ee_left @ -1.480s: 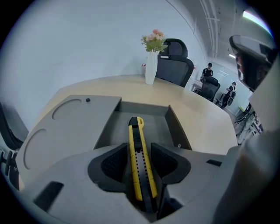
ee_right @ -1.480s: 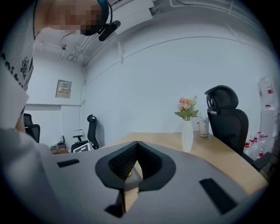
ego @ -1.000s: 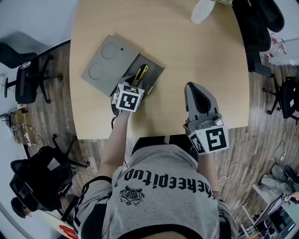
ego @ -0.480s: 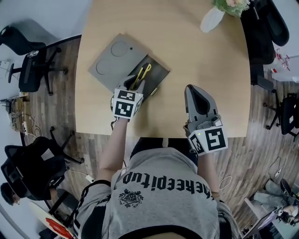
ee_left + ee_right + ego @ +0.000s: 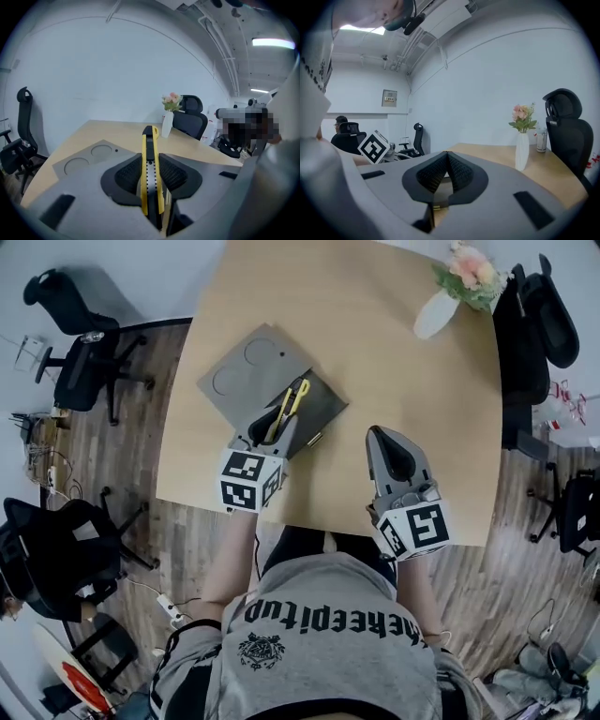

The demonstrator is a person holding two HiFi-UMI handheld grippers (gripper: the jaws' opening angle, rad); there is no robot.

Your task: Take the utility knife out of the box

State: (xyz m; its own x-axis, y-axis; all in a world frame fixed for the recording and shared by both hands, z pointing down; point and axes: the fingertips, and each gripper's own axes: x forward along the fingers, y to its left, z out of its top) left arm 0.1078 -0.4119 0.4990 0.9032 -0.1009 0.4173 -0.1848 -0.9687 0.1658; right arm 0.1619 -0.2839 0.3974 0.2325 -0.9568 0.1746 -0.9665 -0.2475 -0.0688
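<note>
Utility knife [image 5: 150, 176] in left gripper [image 5: 150, 158], long axis along jaws, pointing forward.

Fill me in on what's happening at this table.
A person holds a gripper in each hand at a light wooden table. The left gripper is shut on a yellow and black utility knife, holding it up over the open grey box. The right gripper hangs beside it over the table's near edge, fingers together and empty.
</note>
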